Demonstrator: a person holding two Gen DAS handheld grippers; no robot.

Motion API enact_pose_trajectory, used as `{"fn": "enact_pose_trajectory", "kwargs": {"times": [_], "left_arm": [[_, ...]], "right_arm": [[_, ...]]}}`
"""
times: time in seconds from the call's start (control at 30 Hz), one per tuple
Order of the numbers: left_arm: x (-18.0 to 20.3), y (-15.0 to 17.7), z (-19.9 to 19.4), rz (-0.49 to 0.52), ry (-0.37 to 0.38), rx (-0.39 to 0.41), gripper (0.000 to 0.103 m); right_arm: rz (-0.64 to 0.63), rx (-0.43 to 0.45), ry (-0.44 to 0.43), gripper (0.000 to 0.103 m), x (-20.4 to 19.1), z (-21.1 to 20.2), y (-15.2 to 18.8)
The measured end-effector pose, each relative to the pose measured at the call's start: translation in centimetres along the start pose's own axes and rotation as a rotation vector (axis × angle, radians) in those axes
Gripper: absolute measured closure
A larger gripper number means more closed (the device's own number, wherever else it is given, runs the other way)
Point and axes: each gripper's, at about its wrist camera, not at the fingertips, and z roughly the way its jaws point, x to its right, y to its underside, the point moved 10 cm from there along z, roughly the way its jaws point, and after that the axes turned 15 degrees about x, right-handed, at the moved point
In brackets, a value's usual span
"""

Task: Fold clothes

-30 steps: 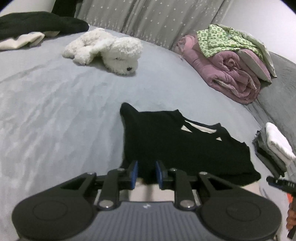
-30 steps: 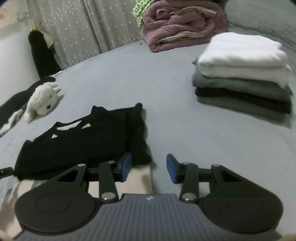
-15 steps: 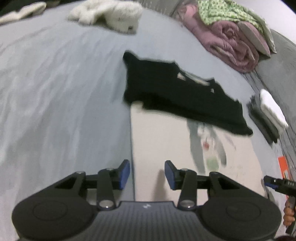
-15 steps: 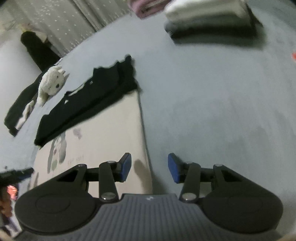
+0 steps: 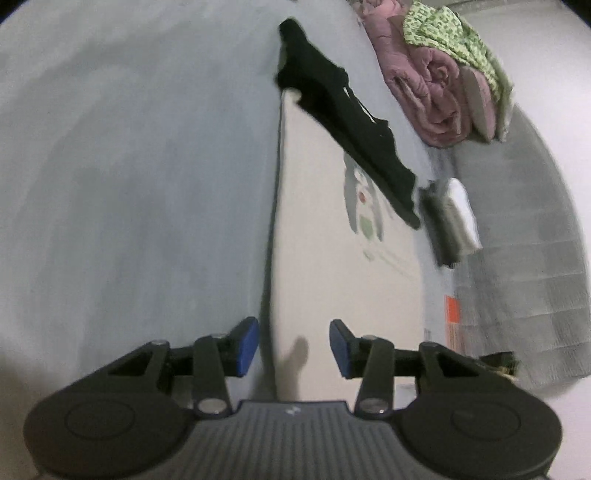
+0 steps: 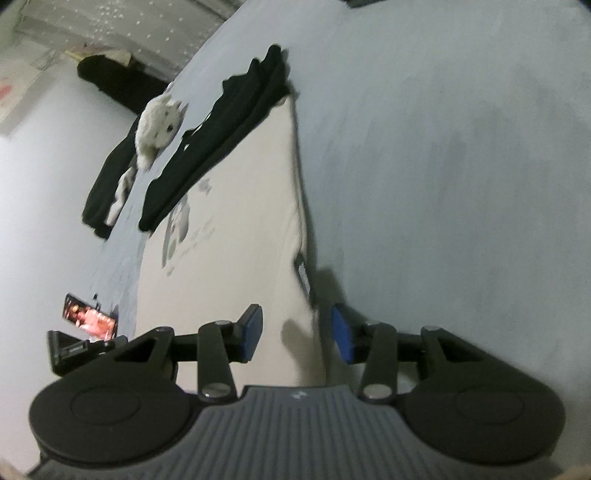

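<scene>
While the cream shirt (image 5: 317, 229) lies flat on the bed (image 5: 129, 184), its near corners are being approached for a fold.
Left hand-held gripper (image 5: 293, 349) and right hand-held gripper (image 6: 297, 334) stand apart, empty, straddling the side hems; closing is needed next. Folded stack (image 5: 452, 218) is shown only leftward, phone (image 6: 90, 317) only rightward.

A wide bed (image 5: 129, 184) covered with a smooth grey sheet is seen under dim, even light. Pale dotted curtains (image 6: 122, 22) are hung behind it, beside a plain white wall (image 6: 37, 184). A quilted grey cover (image 5: 524, 258) is spread along one edge.
</scene>
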Motion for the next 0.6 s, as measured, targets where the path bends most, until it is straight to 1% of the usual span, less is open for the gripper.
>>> {"fn": "enact_pose_trajectory", "kwargs": {"times": [0.03,0.13,0.2,0.3,0.4,0.5,0.53,0.6], "left_arm": [[0.1,0.4,-0.1,-0.003,0.016,-0.008,0.059],[0.6,1.8,-0.3,0.031,0.046,-0.051,0.059],[0.9,2.4,-0.4,0.048,0.058,-0.064,0.059],[0.9,2.5,-0.4,0.033,0.061,-0.061,0.059],[1.3,2.9,0.0,0.023,0.074,-0.093,0.059],[1.5,3.0,0.4,0.020,0.078,-0.107,0.060],[1.5,3.0,0.6,0.019,0.079,-0.111,0.063],[1.4,3.1,0.5,0.013,0.076,-0.121,0.067]], "right_arm": [[0.001,-0.009,-0.007,0.059,-0.1,-0.1,0.2],[0.005,-0.029,-0.023,0.059,-0.2,-0.1,0.7],[0.015,-0.037,-0.034,0.059,-0.3,-0.2,1.0],[0.038,-0.043,-0.047,0.059,-0.1,-0.4,1.2],[0.036,-0.056,-0.053,0.059,-0.3,-0.4,1.5],[0.022,-0.079,-0.064,0.059,-0.7,-0.3,2.0],[0.024,-0.081,-0.067,0.059,-0.6,-0.3,2.0],[0.031,-0.084,-0.063,0.065,-0.5,-0.3,2.1]]}}
